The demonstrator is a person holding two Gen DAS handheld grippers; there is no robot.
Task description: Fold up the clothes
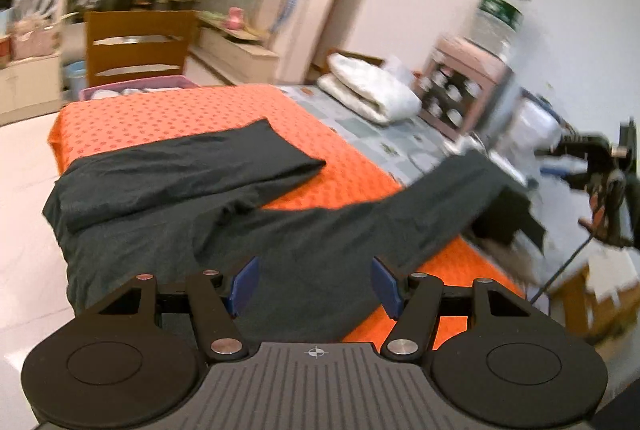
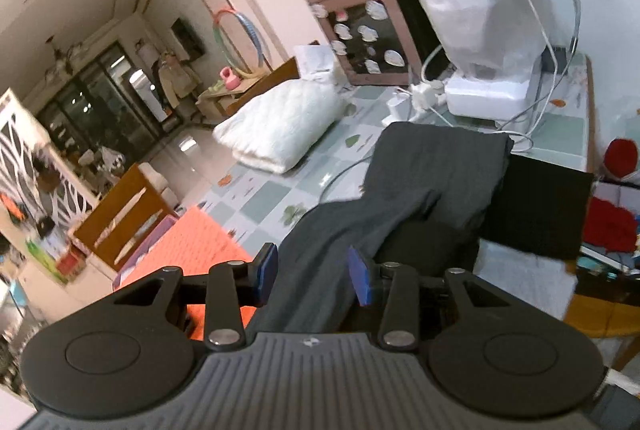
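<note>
At the bottom of the left wrist view my left gripper (image 1: 316,286) stands with its blue pads spread wide and nothing between them, hovering just over the near edge of the dark grey garment (image 1: 280,230). In the right wrist view my right gripper (image 2: 313,276) is likewise parted; grey cloth shows between the pads, but I see no pinch on it.

The garment lies across the orange cloth (image 1: 168,114), mid-frame in the left view. One long part is doubled back toward the upper left; the other runs off to the right, past the orange edge and onto the checked tablecloth (image 2: 256,198). I judge it partly folded, the right part being loose and wrinkled.

To fold well, I would take the cloth at its edge, both layers together, keep it taut between the two grippers, and lay edge on edge before smoothing the creases near the middle.

Farther off sit a white folded quilt (image 2: 280,126) and a pink box (image 1: 464,86). A bottle (image 1: 496,18) at upper right carries a green label; its writing is too blurred to read.
</note>
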